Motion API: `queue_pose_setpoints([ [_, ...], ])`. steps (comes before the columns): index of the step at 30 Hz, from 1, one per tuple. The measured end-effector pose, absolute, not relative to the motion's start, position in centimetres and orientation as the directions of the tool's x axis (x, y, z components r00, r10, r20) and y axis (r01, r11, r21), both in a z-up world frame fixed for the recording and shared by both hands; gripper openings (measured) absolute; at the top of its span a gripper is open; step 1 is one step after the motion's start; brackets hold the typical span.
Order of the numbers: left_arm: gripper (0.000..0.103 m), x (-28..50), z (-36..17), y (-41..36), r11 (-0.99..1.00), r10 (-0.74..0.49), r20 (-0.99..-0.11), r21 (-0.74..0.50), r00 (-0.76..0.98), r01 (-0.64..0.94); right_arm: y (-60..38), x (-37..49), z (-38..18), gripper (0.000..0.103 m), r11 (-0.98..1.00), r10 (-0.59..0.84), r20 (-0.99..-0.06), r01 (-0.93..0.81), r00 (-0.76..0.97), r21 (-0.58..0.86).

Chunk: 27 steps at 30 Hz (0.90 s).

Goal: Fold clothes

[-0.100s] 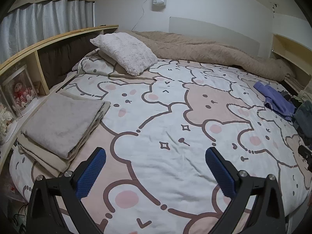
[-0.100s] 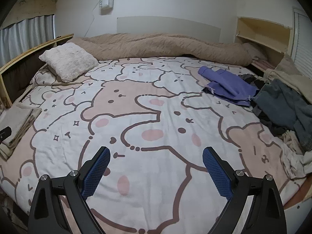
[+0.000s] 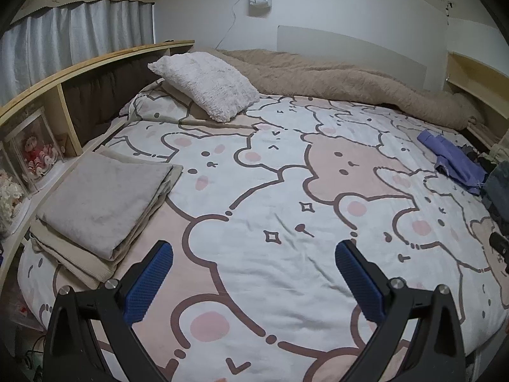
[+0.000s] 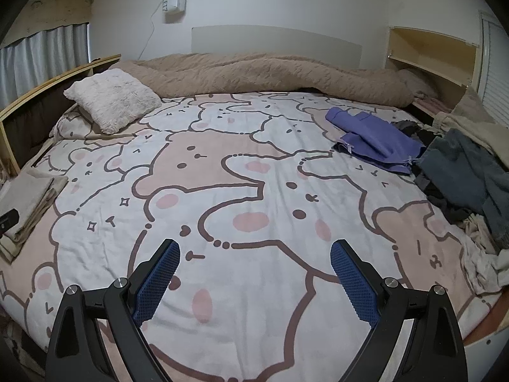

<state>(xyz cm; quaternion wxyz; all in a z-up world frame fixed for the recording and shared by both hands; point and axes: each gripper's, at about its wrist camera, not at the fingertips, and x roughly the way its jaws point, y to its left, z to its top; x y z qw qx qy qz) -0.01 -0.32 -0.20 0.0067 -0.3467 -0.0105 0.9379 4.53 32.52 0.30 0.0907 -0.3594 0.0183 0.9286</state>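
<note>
A stack of folded grey and beige clothes [image 3: 98, 203] lies at the bed's left edge; it also shows in the right wrist view [image 4: 25, 203]. A crumpled purple garment [image 4: 375, 141] lies at the far right, next to a heap of unfolded dark and blue-grey clothes [image 4: 461, 175]. The purple garment also shows in the left wrist view [image 3: 451, 159]. My left gripper [image 3: 254, 254] is open and empty over the bear-print sheet [image 3: 286, 197], just right of the folded stack. My right gripper [image 4: 254, 254] is open and empty over the sheet's middle.
A fluffy white pillow [image 3: 206, 86] and a rolled tan blanket [image 4: 270, 76] lie at the head of the bed. A wooden shelf [image 3: 63, 95] with boxed dolls runs along the left. A pale crumpled cloth [image 4: 483, 254] lies at the bed's right edge.
</note>
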Motion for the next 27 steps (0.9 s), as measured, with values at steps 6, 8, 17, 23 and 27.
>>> queue_pose_setpoints([
  [6, 0.102, -1.3, -1.1, 0.1, -1.0, -0.014, -0.682, 0.012, -0.732, 0.007, 32.6, 3.8, -0.1, 0.095, -0.984, 0.154, -0.694, -0.176, -0.703, -0.04],
  [8, 0.102, -1.3, -1.3, 0.2, -1.0, -0.014, -0.68, 0.014, -0.733, 0.006, 32.6, 3.4, -0.3, 0.095, -0.984, 0.153, -0.698, -0.174, -0.699, -0.041],
  [17, 0.102, -1.8, -1.6, 0.0, -1.0, -0.002, -0.684, 0.007, -0.73, -0.005, 32.7, 3.0, -0.5, 0.095, -0.981, 0.171, -0.676, -0.187, -0.717, -0.05],
  [23, 0.102, -1.7, -1.6, 0.1, -1.0, 0.001, -0.681, 0.006, -0.732, -0.007, 32.6, 3.1, -0.5, 0.095, -0.981, 0.172, -0.676, -0.186, -0.716, -0.053],
  [27, 0.102, -1.7, -1.7, 0.2, -1.0, 0.002, -0.68, 0.006, -0.733, -0.008, 32.6, 3.1, -0.4, 0.095, -0.981, 0.174, -0.675, -0.187, -0.717, -0.054],
])
